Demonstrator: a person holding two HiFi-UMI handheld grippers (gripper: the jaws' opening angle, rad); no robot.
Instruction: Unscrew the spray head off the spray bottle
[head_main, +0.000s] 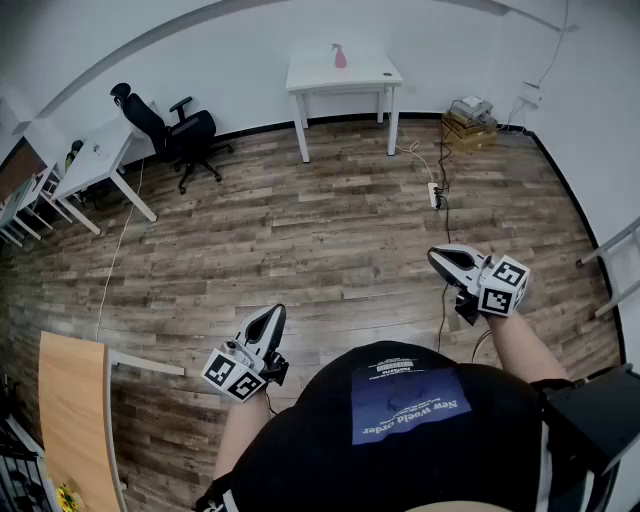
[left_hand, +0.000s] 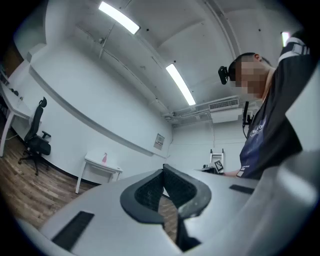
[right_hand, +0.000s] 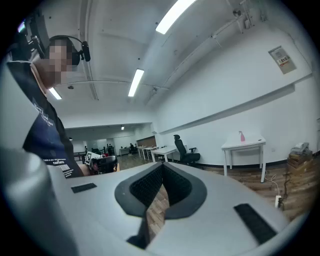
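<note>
The grey left gripper (head_main: 270, 318) and grey right gripper (head_main: 440, 258) are shown with jaws fully closed and nothing held, above the wood-plank floor (head_main: 300, 220). The pink plastic spray bottle (head_main: 340, 56) is seen upright on the white rectangular table (head_main: 365, 76) at the far wall, well apart from the 2 grippers.

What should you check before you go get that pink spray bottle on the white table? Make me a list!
1. Pink plastic spray bottle found: ok, standing on the small white table by the far wall.
2. Bottle in reach: not ok, wide wooden floor lies between.
3. Left gripper empty: ok, jaws together on nothing.
4. Right gripper empty: ok, same.
5. Jaws open to grab: not ok, both shut.
6. Spray head tight: cannot tell, too small.
</note>
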